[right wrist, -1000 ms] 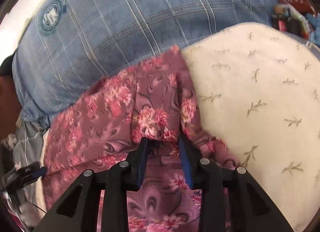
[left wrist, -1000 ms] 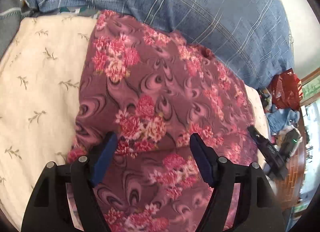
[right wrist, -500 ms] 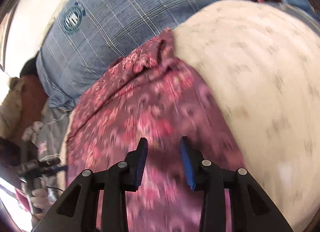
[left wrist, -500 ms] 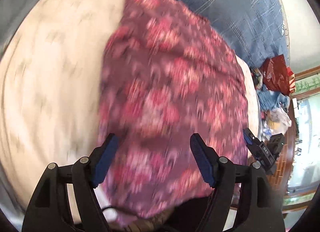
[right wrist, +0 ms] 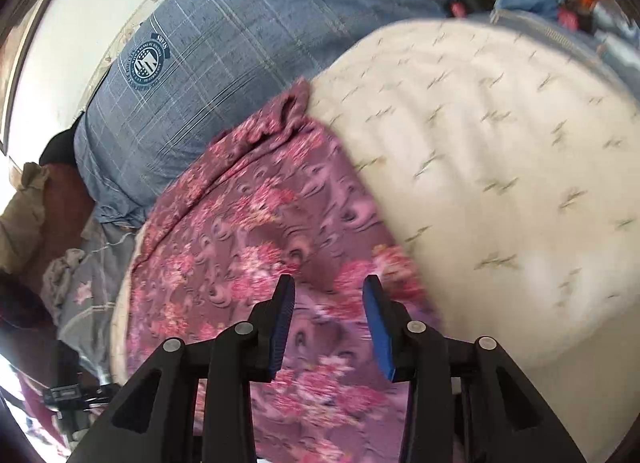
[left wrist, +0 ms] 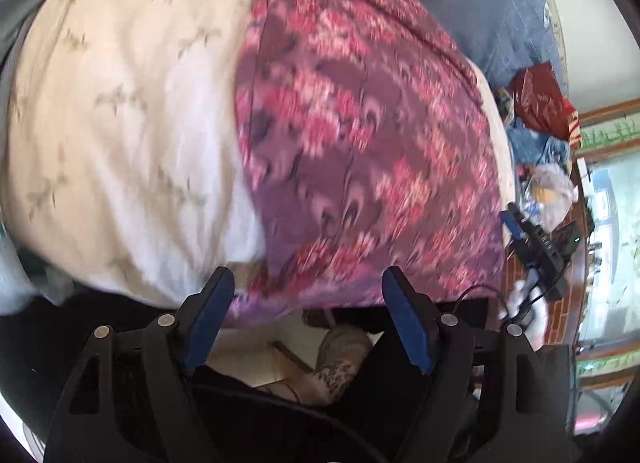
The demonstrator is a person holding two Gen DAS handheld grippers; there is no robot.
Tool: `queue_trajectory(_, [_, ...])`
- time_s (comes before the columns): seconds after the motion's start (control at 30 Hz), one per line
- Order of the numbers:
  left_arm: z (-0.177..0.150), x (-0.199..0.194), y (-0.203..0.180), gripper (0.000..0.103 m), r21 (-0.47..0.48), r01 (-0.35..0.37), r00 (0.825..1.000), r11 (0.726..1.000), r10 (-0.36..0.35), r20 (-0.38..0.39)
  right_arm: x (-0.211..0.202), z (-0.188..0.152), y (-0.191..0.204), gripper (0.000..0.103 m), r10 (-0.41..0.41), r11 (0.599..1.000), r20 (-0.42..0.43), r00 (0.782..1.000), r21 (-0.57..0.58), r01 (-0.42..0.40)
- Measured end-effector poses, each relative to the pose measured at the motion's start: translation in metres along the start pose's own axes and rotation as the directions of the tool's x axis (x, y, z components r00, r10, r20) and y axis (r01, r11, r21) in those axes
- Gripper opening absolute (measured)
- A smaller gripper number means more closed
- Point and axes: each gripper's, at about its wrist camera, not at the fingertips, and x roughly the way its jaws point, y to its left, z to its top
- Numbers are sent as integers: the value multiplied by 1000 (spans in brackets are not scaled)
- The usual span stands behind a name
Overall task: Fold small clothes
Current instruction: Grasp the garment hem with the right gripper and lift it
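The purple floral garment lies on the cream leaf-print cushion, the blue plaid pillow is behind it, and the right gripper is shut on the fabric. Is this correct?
Not fully. The right gripper is open, its jaws apart and holding nothing, as the right wrist view shows. The purple floral garment does lie on the cream leaf-print cushion, with the blue plaid pillow behind.

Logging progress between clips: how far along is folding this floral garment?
Done: the purple floral garment lies as a smooth panel on the cream sheet. In hand: nothing; left gripper and right gripper have open jaws. Whether further folds remain isn't clear.

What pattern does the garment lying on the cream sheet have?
The garment is purple-mauve with pink flowers and swirls, clearest in the right wrist view.
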Motion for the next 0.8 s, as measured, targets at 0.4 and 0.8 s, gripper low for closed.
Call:
queue_trajectory(0.4, [-13, 55, 2, 77, 48, -77, 989, 996, 83, -124, -1, -40, -27, 48, -8, 998, -272, 962, -68, -11])
queue_trajectory(0.8, [-23, 17, -15, 4, 113, 134, 988, 985, -124, -93, -13, -49, 12, 6, 88, 966, -333, 939, -203, -163])
